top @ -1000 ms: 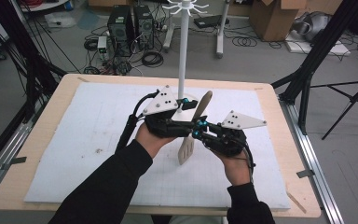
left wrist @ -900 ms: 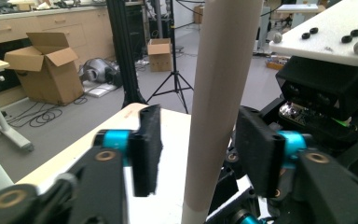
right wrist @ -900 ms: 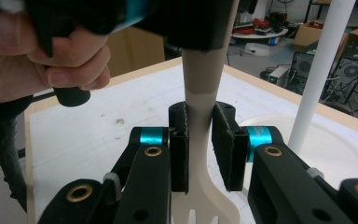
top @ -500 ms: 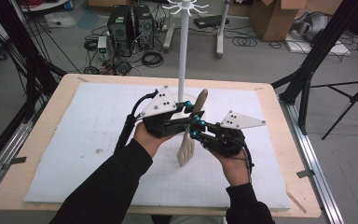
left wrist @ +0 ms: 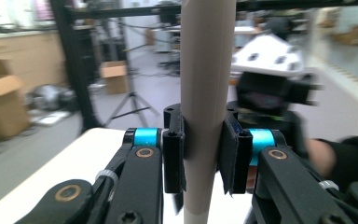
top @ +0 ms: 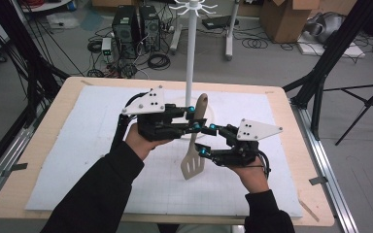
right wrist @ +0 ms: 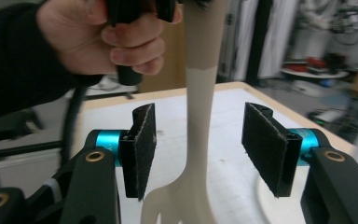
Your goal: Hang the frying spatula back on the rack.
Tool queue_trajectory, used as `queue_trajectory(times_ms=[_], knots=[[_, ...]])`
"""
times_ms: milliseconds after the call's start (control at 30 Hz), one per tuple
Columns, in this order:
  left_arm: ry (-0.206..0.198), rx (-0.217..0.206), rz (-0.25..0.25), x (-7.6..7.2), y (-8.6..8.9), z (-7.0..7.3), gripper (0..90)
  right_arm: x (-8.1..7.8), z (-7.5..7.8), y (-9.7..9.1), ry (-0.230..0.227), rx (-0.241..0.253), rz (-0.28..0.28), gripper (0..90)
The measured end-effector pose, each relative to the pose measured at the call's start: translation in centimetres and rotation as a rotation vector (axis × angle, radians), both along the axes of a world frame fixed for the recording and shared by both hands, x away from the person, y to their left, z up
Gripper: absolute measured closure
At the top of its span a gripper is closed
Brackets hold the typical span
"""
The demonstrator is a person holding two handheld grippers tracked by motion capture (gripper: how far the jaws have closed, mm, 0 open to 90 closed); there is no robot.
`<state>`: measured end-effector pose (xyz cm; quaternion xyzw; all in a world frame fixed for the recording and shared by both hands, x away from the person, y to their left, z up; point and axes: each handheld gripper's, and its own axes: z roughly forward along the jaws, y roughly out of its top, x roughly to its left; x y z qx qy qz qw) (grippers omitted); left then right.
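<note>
Above the worktop (top: 102, 145), the left hand-held gripper (top: 193, 118) clamped the spatula (top: 194, 145) handle; the right hand-held gripper (top: 206, 141), jaws apart, straddled its neck.

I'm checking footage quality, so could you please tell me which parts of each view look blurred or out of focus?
High view: evenly lit, slightly soft, the spatula readable. Left gripper view: pads and spatula handle sharp, the other tool and background blurred. Right gripper view: pads sharp, hand and background soft.
</note>
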<state>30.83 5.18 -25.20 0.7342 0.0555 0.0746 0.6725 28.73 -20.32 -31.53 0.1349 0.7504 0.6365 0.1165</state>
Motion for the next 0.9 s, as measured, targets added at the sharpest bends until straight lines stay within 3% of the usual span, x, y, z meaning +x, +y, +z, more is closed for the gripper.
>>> queue_trajectory(times_ms=[133,300,633,767,833,867,900], knots=[[0.004,0.020,-0.073,-0.2,0.2,0.0,73.4,0.3,-0.1,0.4,0.021,0.008,0.089,43.5],[0.017,0.031,-0.135,-0.4,0.5,-0.1,73.4,0.4,-0.2,0.8,0.013,0.004,0.175,50.7],[0.020,0.010,-0.222,-0.6,0.5,-0.1,73.4,0.6,-0.2,0.9,0.000,0.024,0.278,70.6],[0.024,0.000,-0.213,-0.6,0.7,-0.1,73.3,0.5,-0.2,1.0,0.002,0.024,0.298,77.4],[0.024,-0.017,-0.168,-0.6,0.9,-0.3,72.7,0.5,-0.2,1.1,0.008,0.027,0.268,77.9],[0.022,-0.036,-0.128,-0.7,1.1,-0.4,66.8,0.4,-0.2,1.1,0.013,0.024,0.244,78.0],[0.046,-0.047,-0.071,-0.7,1.3,-0.4,51.3,0.5,-0.2,1.2,0.016,0.024,0.226,78.1]])
